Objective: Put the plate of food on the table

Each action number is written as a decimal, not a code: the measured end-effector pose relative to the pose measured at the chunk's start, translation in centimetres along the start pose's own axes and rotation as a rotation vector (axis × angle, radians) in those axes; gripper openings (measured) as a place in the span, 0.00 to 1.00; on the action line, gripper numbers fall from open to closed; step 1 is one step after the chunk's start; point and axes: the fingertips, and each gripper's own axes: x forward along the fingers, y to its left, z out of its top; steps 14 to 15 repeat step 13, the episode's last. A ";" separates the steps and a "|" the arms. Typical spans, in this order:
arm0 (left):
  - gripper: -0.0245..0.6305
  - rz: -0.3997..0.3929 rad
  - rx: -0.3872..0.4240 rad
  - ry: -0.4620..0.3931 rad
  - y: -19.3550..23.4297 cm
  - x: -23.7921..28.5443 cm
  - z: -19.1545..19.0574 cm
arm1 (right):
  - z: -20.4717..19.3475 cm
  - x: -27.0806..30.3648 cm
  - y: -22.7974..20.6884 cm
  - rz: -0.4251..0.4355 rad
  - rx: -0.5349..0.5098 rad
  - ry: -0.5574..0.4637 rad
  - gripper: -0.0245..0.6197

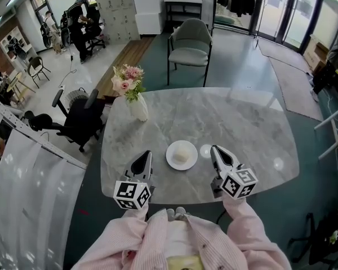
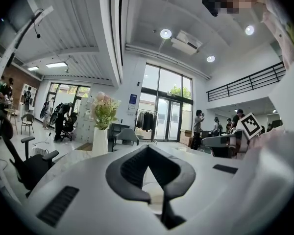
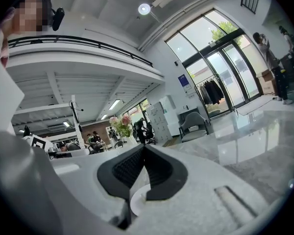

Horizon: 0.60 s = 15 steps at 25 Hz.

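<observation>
The left claw [image 1: 146,156] is pressed together. In the left gripper view its dark pads meet at the tips [image 2: 147,149] with nothing pinched between them. The right claw [image 1: 216,149] is pressed together too, and in the right gripper view its tips touch [image 3: 143,147] and grip nothing.

The plate [image 1: 171,161] sits flat on the grey marble tabletop [image 1: 242,122] in the gap between the two claws. It lies just to the right of the left claw and just to the left of the right claw, and touches neither. A pale, rounded lump of food [image 1: 181,152] rests in its middle. A white curve of the plate's rim shows low through the pad opening in each gripper view.

Both claws sit over the near edge of the tabletop and point across it, away from the person. The marker cubes [image 1: 132,194] are nearest the body, above pink striped sleeves [image 1: 253,229].

Beyond the left claw, well apart from it and toward the far left of the tabletop, a white vase [image 1: 138,108] stands upright with pink flowers. Past the far edge of the tabletop stands a grey chair [image 1: 190,45]. Off to the left of the left claw, a black office chair [image 1: 73,120] stands on the floor.
</observation>
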 end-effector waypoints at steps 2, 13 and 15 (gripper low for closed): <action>0.03 0.003 -0.001 0.001 0.1 0.0 0.0 | -0.1 0.0 -0.1 -0.003 -0.003 0.000 0.05; 0.03 0.026 0.016 0.008 0.6 0.0 -0.5 | -0.7 0.2 -1.2 -0.022 0.000 -0.004 0.05; 0.03 0.026 0.016 0.008 0.6 0.0 -0.5 | -0.7 0.2 -1.2 -0.022 0.000 -0.004 0.05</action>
